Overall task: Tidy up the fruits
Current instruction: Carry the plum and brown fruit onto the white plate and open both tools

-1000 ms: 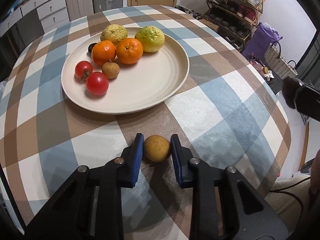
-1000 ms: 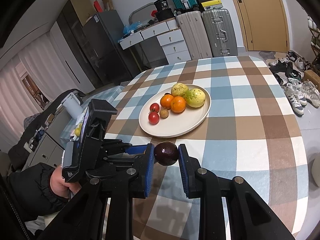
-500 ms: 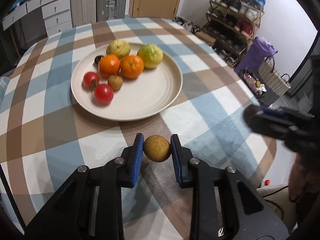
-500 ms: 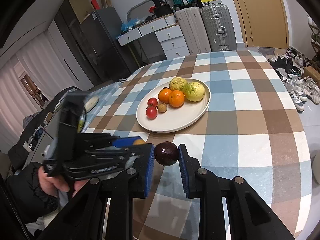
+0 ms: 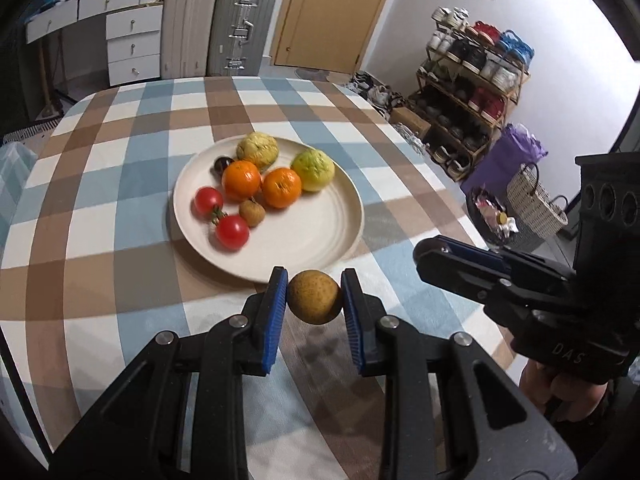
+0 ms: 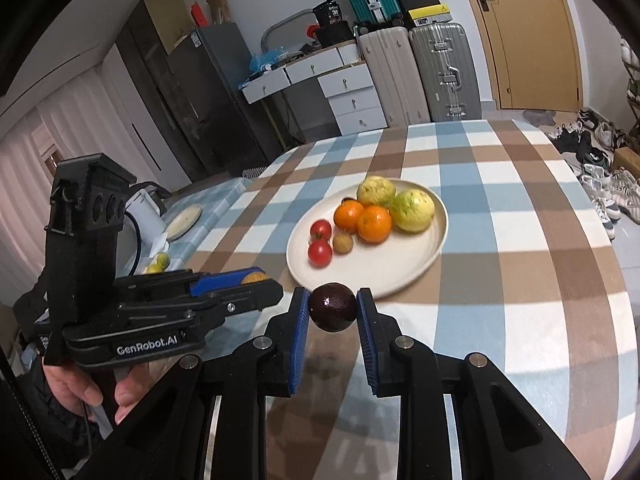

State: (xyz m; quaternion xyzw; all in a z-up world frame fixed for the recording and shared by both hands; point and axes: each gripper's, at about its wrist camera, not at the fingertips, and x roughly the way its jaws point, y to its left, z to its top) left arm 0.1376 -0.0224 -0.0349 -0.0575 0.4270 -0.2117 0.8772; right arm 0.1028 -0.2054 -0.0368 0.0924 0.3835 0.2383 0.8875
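My left gripper is shut on a small tan round fruit, held above the checked tablecloth just in front of the cream plate. My right gripper is shut on a dark purple round fruit, also lifted, near the plate's front edge. The plate holds two oranges, two yellow-green fruits, two red tomatoes, a small tan fruit and a dark fruit. The right gripper shows at the right of the left wrist view; the left gripper shows at the left of the right wrist view.
The round table has a blue, brown and white checked cloth. Suitcases and drawers stand behind it, a shoe rack to the right. A second table with a small plate and a white kettle lies to the left.
Both grippers have risen with their fruits and tilted up, so the room is more in view. The right gripper has moved in beside the left one.
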